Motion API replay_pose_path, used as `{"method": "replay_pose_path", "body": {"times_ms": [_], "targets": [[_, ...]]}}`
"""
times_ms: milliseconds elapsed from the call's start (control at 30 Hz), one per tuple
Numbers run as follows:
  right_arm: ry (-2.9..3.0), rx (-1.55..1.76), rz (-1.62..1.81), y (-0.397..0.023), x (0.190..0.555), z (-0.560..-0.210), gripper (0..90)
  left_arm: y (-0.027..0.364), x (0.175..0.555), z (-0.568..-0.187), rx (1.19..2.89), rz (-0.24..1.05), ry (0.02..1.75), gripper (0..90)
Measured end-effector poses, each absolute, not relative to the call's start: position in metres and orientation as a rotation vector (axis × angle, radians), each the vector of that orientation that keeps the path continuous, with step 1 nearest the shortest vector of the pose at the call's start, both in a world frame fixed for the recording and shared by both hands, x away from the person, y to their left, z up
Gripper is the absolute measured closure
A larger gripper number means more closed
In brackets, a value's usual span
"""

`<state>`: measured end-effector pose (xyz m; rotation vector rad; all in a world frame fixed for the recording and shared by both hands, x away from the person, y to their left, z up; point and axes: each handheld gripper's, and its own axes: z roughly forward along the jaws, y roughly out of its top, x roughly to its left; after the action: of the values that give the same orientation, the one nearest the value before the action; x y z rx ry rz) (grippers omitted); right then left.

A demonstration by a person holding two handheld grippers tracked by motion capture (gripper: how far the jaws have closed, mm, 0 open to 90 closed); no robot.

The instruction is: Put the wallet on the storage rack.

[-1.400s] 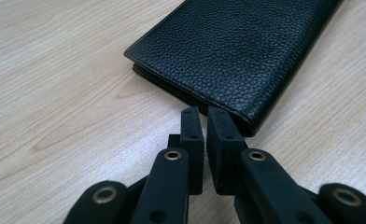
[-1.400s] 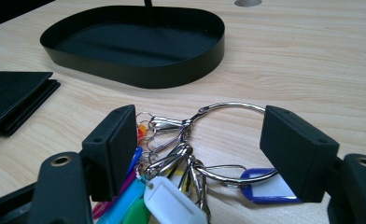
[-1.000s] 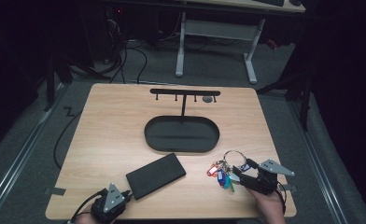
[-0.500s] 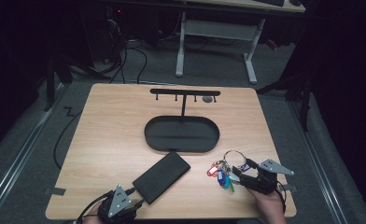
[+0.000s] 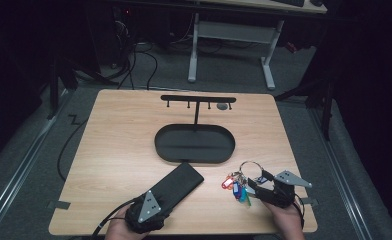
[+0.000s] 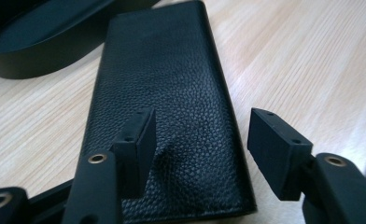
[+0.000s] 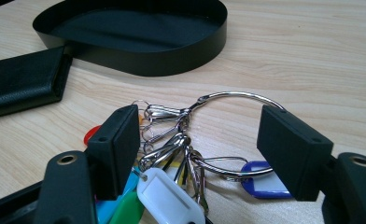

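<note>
- Your left gripper (image 6: 197, 154) is wide open over the near end of the black wallet (image 6: 167, 93). It looks soft and flat; pinch its end.
- Your right gripper (image 7: 197, 149) is wide open around the keys (image 7: 181, 158) on the table (image 5: 124, 130). They look light and floppy; grab the big ring (image 7: 237, 97).

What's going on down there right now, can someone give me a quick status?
Left gripper open over black wallet's near end. Right gripper open, straddling key bunch. Oval tray empty. Nothing blocking.

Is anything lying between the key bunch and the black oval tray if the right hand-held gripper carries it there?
Nothing visible does. Bare tabletop separates the key bunch from the black oval tray. The black wallet lies off to the left side.
</note>
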<state>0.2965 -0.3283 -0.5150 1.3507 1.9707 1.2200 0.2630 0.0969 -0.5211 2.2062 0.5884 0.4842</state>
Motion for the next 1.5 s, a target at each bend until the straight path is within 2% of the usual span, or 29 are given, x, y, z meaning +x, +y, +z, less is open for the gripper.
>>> {"method": "replay_pose_path", "body": {"times_ms": [200,300,467,600,733,933,1500], "targets": [[1.964,1.368,1.194,-0.327,0.294,-0.515,30.9,0.088,0.26,-0.528,2.238,0.571,0.563,44.3],[1.956,1.395,1.201,-0.33,0.294,-0.516,30.9,0.083,0.25,-0.535,2.248,0.717,0.501,47.3],[1.944,1.412,1.22,-0.333,0.294,-0.515,31.1,0.083,0.248,-0.537,2.237,0.732,0.5,49.9],[1.954,1.41,1.214,-0.333,0.294,-0.516,31.9,0.082,0.246,-0.536,2.252,0.758,0.48,55.5],[1.964,1.419,1.221,-0.331,0.296,-0.517,31.7,0.087,0.246,-0.533,2.238,0.743,0.503,65.7],[1.952,1.44,1.26,-0.334,0.296,-0.516,31.7,0.102,0.248,-0.527,2.185,0.716,0.554,76.3],[1.93,1.471,1.291,-0.341,0.296,-0.516,32.1,0.124,0.248,-0.507,2.006,0.579,0.653,81.5]]}}
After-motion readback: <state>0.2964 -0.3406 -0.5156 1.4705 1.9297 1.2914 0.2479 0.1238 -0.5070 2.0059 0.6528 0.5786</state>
